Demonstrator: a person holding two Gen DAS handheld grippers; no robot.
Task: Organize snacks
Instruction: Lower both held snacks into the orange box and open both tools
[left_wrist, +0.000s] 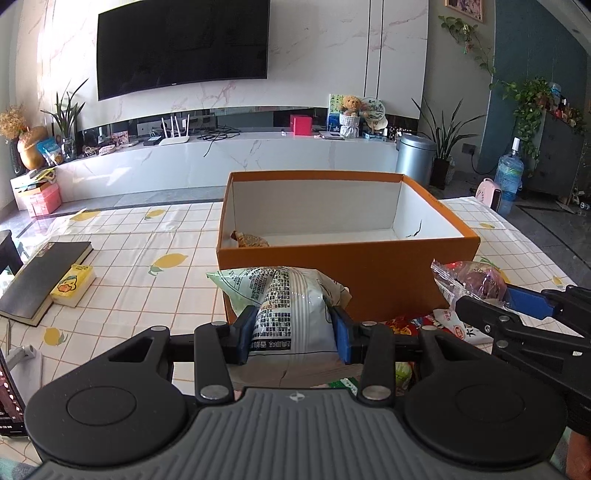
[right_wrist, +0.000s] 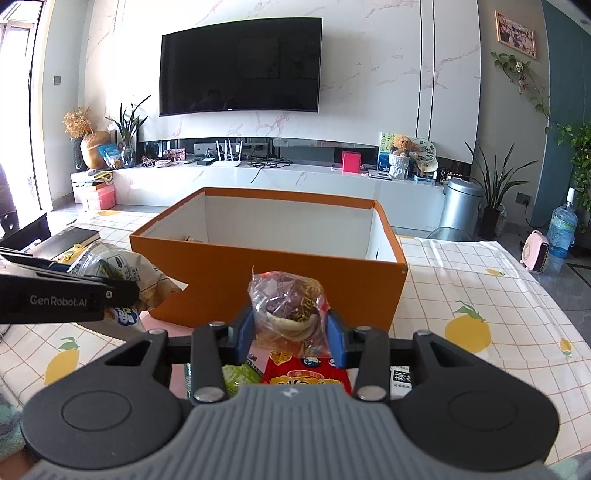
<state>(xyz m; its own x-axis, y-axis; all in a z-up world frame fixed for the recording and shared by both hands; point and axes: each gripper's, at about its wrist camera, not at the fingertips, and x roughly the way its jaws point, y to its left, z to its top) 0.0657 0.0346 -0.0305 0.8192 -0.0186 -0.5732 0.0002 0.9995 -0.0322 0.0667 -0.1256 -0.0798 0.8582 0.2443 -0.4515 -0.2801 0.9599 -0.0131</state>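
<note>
An open orange box (left_wrist: 369, 258) with a white inside stands on the table ahead of both grippers; it also shows in the right wrist view (right_wrist: 229, 258). One brown snack (left_wrist: 249, 240) lies in its near left corner. My left gripper (left_wrist: 291, 325) is shut on a white and green snack bag (left_wrist: 288, 295), held in front of the box's near wall. My right gripper (right_wrist: 290, 325) is shut on a clear-wrapped purple bun (right_wrist: 288, 306), also held before the box. Each gripper shows in the other's view: the right gripper (left_wrist: 480, 299) and the left gripper (right_wrist: 122, 291).
Several loose snack packets (right_wrist: 306, 373) lie on the lemon-print tablecloth (left_wrist: 147, 251) below the grippers. A black notebook (left_wrist: 40, 280) and a yellow duck pack (left_wrist: 72, 284) lie at the left. A TV unit stands beyond the table.
</note>
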